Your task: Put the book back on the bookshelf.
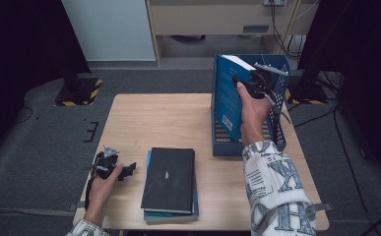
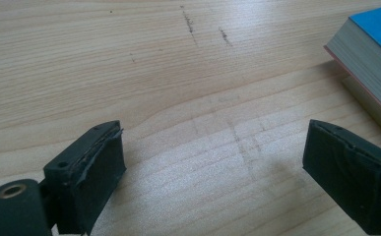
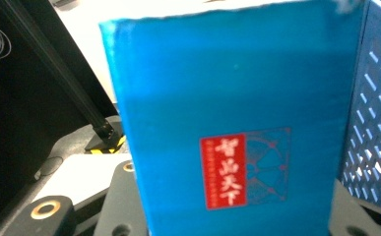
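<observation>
Blue-covered and upright, the thick paperback book (image 1: 226, 96) is standing clamped in my right gripper (image 1: 249, 81) inside the blue slotted plastic file basket (image 1: 279, 105), while my left gripper (image 1: 124, 170) is resting wide open beside the stacked books (image 1: 170, 180).

Black hand-held grippers (image 1: 129, 169), white sleeves (image 1: 276, 191) w/ grey print.

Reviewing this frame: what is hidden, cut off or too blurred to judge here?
- Right gripper view: the right gripper pads are hidden behind the upright blue book; the small print on its red label is blurred.
- High view: the blue perforated plastic basket floor is screened by book and forearm.
- High view: the black book covers the teal book beneath.
</observation>
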Tool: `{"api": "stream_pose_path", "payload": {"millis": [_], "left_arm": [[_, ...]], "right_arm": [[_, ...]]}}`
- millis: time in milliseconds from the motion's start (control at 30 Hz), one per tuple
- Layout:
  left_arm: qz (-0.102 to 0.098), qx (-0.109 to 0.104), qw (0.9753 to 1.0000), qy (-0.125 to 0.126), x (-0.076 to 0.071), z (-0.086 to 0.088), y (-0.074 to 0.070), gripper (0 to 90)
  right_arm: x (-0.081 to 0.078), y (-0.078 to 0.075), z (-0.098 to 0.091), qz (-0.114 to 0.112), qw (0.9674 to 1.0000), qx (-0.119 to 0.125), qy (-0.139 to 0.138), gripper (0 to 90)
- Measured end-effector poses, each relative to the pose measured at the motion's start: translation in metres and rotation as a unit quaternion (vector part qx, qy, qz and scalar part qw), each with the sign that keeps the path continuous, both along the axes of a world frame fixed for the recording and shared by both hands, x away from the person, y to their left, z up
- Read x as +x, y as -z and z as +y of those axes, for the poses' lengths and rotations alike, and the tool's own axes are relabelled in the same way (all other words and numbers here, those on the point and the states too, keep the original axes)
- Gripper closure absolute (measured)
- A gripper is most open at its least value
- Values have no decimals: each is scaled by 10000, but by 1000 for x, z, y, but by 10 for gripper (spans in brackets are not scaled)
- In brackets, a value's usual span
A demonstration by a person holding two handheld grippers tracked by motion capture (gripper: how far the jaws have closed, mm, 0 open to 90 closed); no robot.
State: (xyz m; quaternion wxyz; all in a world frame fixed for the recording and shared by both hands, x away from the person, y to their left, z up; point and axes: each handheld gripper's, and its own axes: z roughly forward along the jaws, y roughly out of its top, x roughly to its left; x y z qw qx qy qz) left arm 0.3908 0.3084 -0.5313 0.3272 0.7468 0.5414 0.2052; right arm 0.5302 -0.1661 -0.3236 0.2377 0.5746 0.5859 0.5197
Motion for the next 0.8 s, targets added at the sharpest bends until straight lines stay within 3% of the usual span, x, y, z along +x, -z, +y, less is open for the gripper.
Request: {"api": "stream_pose_path", "payload": {"millis": [333, 800], "left_arm": [[-8, 6, 10000, 11, 0, 0, 0, 82], [4, 14, 10000, 16, 0, -1, 0, 82]], "right_arm": [[2, 12, 5, -127, 9999, -20, 56, 599], [1, 32, 11, -86, 9999, -1, 124, 597]]}}
